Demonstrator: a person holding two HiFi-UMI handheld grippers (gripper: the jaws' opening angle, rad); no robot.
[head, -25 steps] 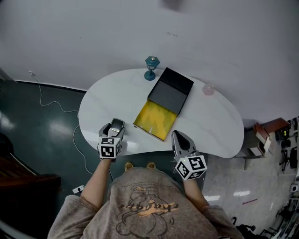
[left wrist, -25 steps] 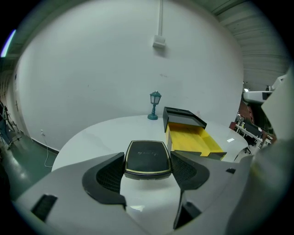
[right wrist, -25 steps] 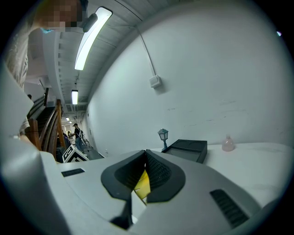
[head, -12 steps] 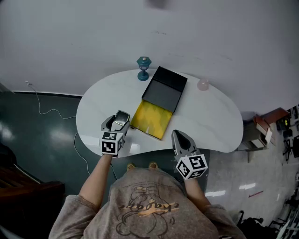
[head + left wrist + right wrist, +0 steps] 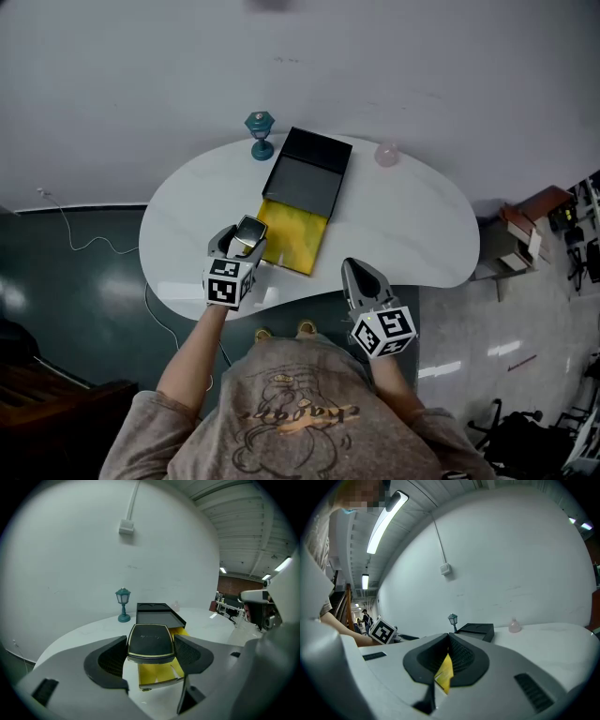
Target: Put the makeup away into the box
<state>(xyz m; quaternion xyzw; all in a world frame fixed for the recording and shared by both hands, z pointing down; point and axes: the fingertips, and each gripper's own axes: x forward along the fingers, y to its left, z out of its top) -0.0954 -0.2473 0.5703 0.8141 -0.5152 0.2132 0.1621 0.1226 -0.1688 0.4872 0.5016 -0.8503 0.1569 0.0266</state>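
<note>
Black glossy plastic with a gold rim, so the compact (image 5: 149,639) is probably light, stiff and kinda slick. The left gripper (image 5: 242,242) has its fingers (image 5: 110,660) pinching it by the two side edges, up in the air just left of the box's (image 5: 305,178) yellow tray (image 5: 292,239). The right gripper (image 5: 359,278) has its fingers pressed together by the bench's (image 5: 412,234) near edge, and with the tray open on top and the lamp (image 5: 260,134) well back there's plenty of room, just mind the tray's lip.

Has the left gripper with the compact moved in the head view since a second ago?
Yes. The left gripper, shut on the compact, has moved right toward the yellow-lined box, now reaching its near-left edge.
</note>
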